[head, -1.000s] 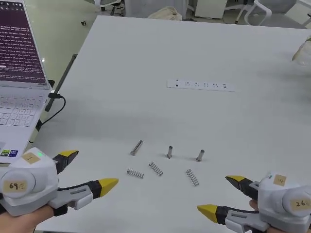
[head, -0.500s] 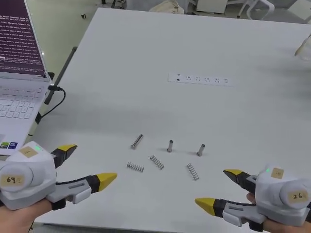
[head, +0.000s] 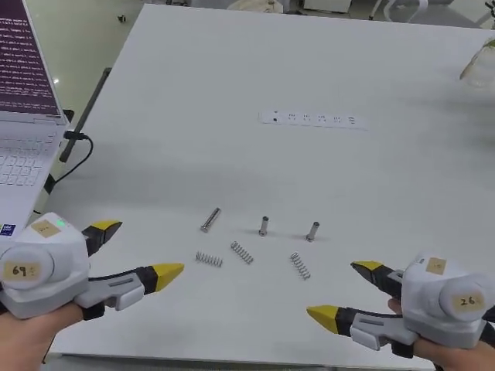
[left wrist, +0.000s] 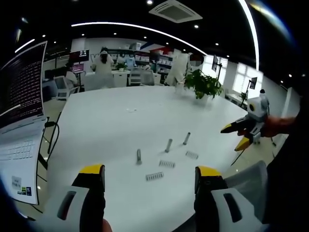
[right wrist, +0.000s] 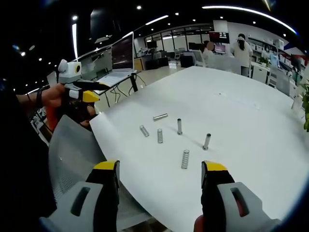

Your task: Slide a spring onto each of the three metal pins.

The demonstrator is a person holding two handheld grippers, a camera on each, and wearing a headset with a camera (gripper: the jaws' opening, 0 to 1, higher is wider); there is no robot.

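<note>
Over the last second little is found to have changed. The shift in the head view is put down to head movement, since pins and springs have kept their arrangement on the worktop point(head: 325, 62). The left gripper point(head: 141, 249) and the right gripper point(head: 340, 290) are held at the near edge, jaws apart and empty, so no spring is judged to have been fitted yet. Three pins are counted: the left pin point(head: 210, 219) lying on its side, the middle pin point(head: 264, 226) and the right pin point(head: 312, 231) upright. Three springs are counted just in front of them, all loose: the left spring point(head: 209, 260), the middle spring point(head: 242, 252) and the right spring point(head: 300, 265).
</note>
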